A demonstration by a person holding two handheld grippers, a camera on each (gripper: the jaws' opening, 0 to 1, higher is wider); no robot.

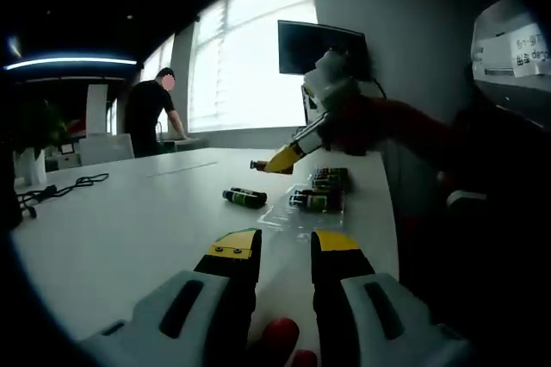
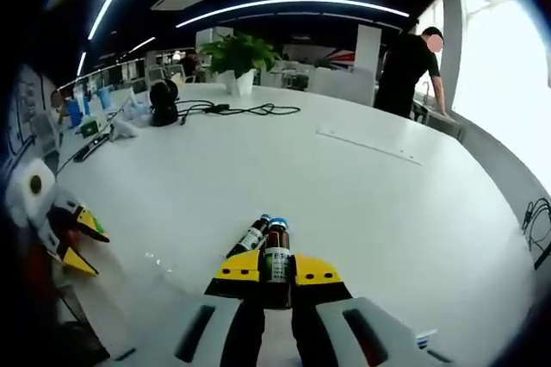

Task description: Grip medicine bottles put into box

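**Held bottle could slip on the way to the tray**

On the left, the left tool (image 1: 285, 251) hangs above the white worktop (image 1: 129, 220) with its yellow-tipped jaws parted and nothing between them. Just ahead, one small dark glass medicine bottle with a green label (image 1: 244, 197) lies on its side, beside the clear plastic tray-like box (image 1: 297, 216) where a few similar bottles already rest. Further right, the right tool (image 2: 275, 270) has its jaws closed on a brown glass medicine bottle with a blue cap (image 2: 276, 255), lifted over the worktop; another dark bottle (image 2: 250, 236) lies just past it.

The grip looks to sit near the bottle's base, so a quick swing could let it pivot or drop. The box is light and shallow; a hard set-down may nudge it or topple the bottles inside. The lying bottles could roll if bumped.
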